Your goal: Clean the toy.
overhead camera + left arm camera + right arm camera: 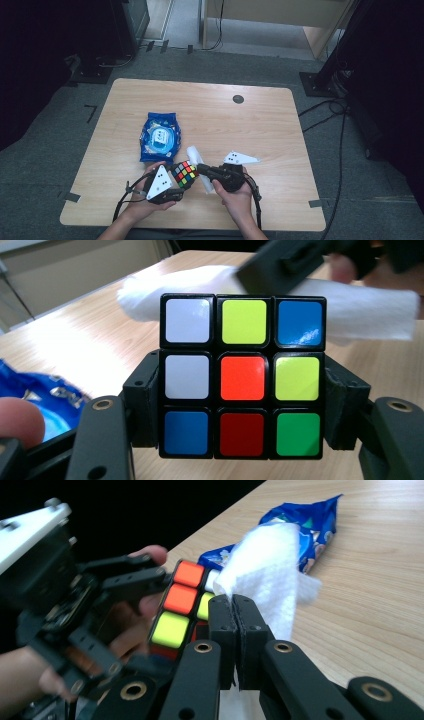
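Above the table (280, 150), rigid slick-faced cube (243, 376) clamped by flat sides in left tongs (243, 405), limp light wipe (272, 575) pinched in shut right tongs (238, 615).

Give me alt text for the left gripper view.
A scrambled puzzle cube is clamped between the left claw and its two black jaws, above a wooden table. Behind it lies a white wipe, with a blue packet at the lower left.
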Tool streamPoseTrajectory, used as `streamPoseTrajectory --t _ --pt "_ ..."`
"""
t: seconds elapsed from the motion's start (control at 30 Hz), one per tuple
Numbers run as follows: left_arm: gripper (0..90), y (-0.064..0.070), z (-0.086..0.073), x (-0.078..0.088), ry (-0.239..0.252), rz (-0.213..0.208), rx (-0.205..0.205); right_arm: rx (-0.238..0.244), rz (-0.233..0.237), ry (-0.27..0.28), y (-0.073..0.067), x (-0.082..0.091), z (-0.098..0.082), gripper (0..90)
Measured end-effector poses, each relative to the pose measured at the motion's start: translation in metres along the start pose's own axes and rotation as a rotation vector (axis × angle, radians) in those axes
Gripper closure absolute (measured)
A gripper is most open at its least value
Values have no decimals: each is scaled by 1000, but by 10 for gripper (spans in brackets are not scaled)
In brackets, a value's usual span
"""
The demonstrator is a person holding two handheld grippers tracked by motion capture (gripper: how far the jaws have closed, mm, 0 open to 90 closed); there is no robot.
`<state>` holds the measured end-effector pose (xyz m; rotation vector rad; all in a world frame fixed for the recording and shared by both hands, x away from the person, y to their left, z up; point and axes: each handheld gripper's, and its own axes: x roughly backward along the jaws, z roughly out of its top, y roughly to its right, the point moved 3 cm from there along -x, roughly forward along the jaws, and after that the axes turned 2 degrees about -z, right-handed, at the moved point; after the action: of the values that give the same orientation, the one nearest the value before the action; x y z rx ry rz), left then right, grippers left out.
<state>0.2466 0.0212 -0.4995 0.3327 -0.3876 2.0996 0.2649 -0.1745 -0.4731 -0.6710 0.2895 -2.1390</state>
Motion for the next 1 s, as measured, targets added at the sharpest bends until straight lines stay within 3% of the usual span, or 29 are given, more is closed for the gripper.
streamPoseTrajectory --t 0.13,0.3,0.4,0.57,0.67,0.77,0.87,1.0 --pt "343 4 -1 -5 -10 -4 -7 6 29 15 -9 0 2 889" --pt "343 -2 0 -2 -6 16 11 73 97 16 -29 0 6 887" --pt "343 -7 0 2 2 28 28 62 112 15 -29 1 6 887" --pt "343 -16 3 9 32 32 60 24 37 6 -9 6 3 887" --pt "343 -21 5 12 41 39 79 7 -66 9 10 11 2 874" --pt "343 -25 6 14 44 42 98 -46 -116 58 24 20 5 761" --pt "343 -29 9 15 47 41 121 -24 -125 95 26 27 9 655" --pt "343 -34 13 18 59 34 161 90 -87 110 19 27 11 542"
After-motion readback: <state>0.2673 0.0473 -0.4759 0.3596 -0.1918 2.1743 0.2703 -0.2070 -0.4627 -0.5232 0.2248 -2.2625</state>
